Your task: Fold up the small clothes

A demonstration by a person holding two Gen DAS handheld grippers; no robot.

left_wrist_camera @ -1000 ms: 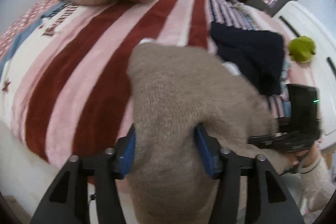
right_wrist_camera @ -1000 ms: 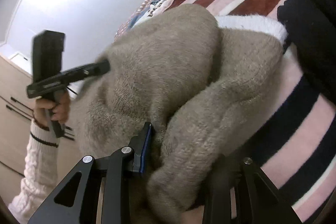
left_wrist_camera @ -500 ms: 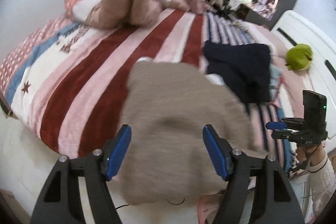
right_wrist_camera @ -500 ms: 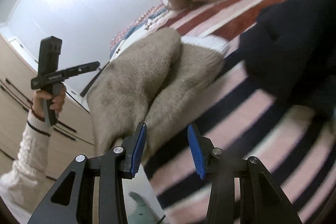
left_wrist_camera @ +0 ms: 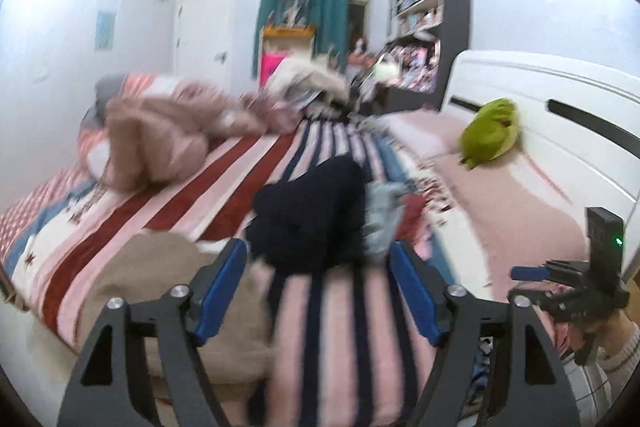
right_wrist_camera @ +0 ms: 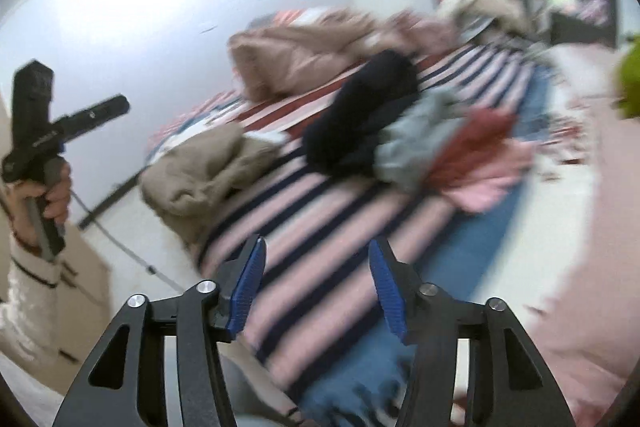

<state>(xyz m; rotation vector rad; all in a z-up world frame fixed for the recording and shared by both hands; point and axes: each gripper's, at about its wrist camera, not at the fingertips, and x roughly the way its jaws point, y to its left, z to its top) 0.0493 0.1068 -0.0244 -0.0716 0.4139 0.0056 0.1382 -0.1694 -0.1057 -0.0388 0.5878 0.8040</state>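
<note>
A folded tan fuzzy sweater (left_wrist_camera: 160, 291) lies at the near left edge of the striped bed; it also shows in the right wrist view (right_wrist_camera: 208, 171). A pile of clothes sits mid-bed: a dark navy garment (left_wrist_camera: 308, 211) (right_wrist_camera: 360, 119), a grey one (right_wrist_camera: 416, 143), a red one (right_wrist_camera: 476, 143) and a pink one (right_wrist_camera: 492, 187). My left gripper (left_wrist_camera: 318, 287) is open and empty, raised above the bed edge. My right gripper (right_wrist_camera: 318, 287) is open and empty, above the striped blanket. Each gripper shows in the other's view, the right one (left_wrist_camera: 568, 283) and the left one (right_wrist_camera: 60, 131).
The striped blanket (left_wrist_camera: 328, 339) covers the bed. A rumpled pink-brown duvet (left_wrist_camera: 160, 139) lies at the far left. A green plush toy (left_wrist_camera: 488, 135) sits by the white headboard (left_wrist_camera: 560, 115). A dark bookshelf (left_wrist_camera: 424, 27) and teal curtain (left_wrist_camera: 304, 11) stand behind.
Both grippers opened and let go of the tan sweater, which now lies on the bed edge. Both pulled back and lifted, swinging right toward the clothes pile.
</note>
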